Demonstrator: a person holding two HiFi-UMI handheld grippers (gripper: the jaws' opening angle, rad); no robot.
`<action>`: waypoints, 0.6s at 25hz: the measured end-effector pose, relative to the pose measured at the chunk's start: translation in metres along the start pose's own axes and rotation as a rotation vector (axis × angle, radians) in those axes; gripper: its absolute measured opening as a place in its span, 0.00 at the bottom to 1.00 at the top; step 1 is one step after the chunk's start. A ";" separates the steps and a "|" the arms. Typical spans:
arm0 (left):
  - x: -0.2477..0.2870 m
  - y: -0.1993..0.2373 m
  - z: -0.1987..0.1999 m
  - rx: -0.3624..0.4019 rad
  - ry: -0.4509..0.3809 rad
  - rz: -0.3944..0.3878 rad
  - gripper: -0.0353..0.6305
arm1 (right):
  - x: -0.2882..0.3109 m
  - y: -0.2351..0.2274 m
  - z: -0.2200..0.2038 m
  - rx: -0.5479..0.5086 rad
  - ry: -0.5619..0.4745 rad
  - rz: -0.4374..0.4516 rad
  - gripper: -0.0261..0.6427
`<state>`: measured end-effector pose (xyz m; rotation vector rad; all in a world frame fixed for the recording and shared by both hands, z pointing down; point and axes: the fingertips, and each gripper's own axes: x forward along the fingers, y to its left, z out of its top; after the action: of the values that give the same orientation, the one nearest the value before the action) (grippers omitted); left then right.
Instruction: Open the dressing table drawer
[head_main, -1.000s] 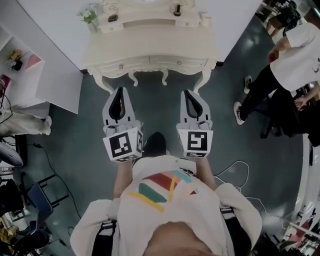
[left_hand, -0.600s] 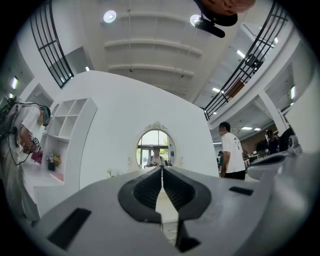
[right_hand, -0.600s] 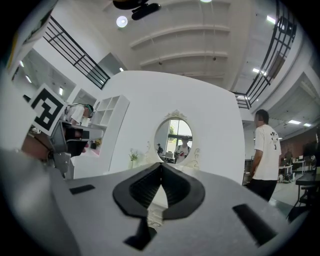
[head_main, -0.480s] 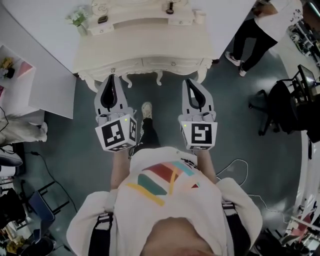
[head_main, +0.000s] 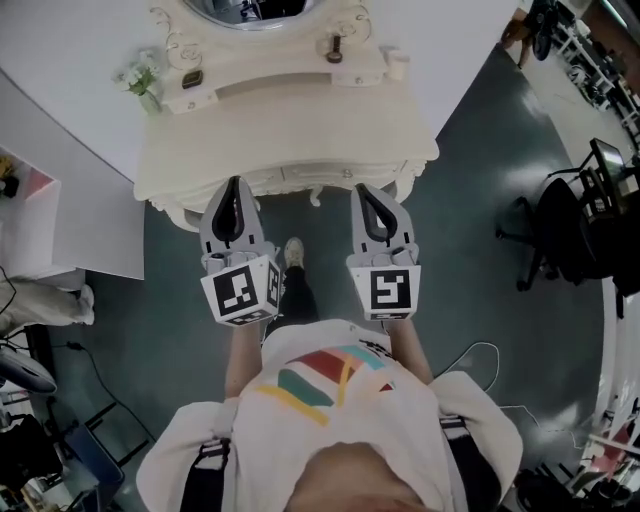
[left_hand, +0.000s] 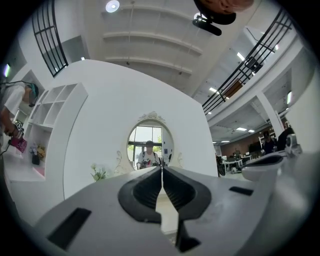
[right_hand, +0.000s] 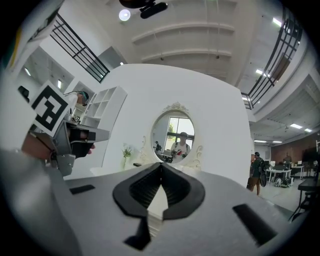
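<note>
Drawer (head_main: 312, 174) fronts lay closed along the front edge of the cream bench (head_main: 290, 120), at my twelve o'clock. My left gripper (head_main: 236, 184) pointed toward eleven o'clock and my right gripper (head_main: 363, 189) toward one o'clock. Their tips were just at that front edge, and I could not tell whether they touched it. Both were clenched on nothing, jaws together. A vase of flowers (head_main: 140, 80) stood at the bench's ten o'clock corner, near the oval mirror (head_main: 250, 8).
</note>
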<state>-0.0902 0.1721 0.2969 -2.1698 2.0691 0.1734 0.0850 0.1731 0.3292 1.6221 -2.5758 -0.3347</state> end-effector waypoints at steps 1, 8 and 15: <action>0.011 0.005 -0.005 -0.005 0.007 -0.002 0.06 | 0.012 0.002 -0.003 -0.002 0.017 0.009 0.04; 0.099 0.042 -0.020 -0.019 0.029 -0.015 0.06 | 0.115 -0.008 -0.002 -0.020 0.030 0.004 0.04; 0.203 0.081 -0.017 -0.012 0.000 -0.043 0.06 | 0.228 -0.024 0.011 0.033 0.034 -0.016 0.04</action>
<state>-0.1619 -0.0343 0.2761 -2.2184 2.0250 0.1817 0.0052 -0.0402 0.3022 1.6450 -2.5578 -0.2651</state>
